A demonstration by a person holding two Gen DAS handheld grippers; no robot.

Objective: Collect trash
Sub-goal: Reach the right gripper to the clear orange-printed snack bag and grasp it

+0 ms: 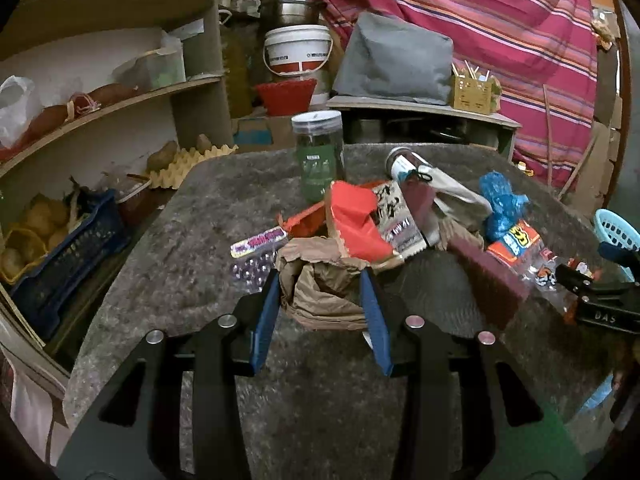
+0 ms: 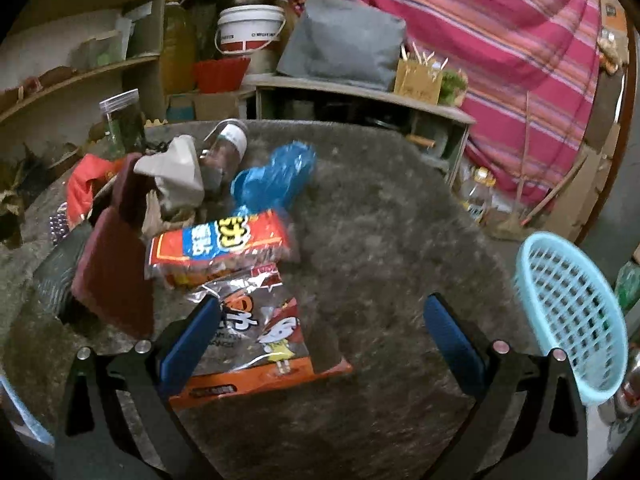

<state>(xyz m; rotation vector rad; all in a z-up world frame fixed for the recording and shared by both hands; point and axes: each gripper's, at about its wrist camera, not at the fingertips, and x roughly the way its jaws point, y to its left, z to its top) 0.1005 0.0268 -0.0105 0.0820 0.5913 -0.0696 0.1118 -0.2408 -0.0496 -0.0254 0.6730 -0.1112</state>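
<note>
Grey table point(image 1: 192, 216); left claw point(image 1: 320, 280) grasping brown paper bag point(image 1: 320, 292); right claw point(image 2: 320, 312) spread wide.

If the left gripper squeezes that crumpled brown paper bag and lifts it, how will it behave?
The crumpled brown paper bag sits between the left gripper pads and will probably crush further rather than resist, since it is already creased and slack. It looks light. The red wrapper resting on its top edge may slide off when it rises.

Place: home storeroom — cluttered
Shelves point(image 1: 120, 92): potatoes, egg tray point(image 1: 188, 160)
Floor: bucket point(image 1: 298, 50), steel pots point(image 1: 288, 4)
Backdrop: striped cloth point(image 1: 500, 40) — draped
</note>
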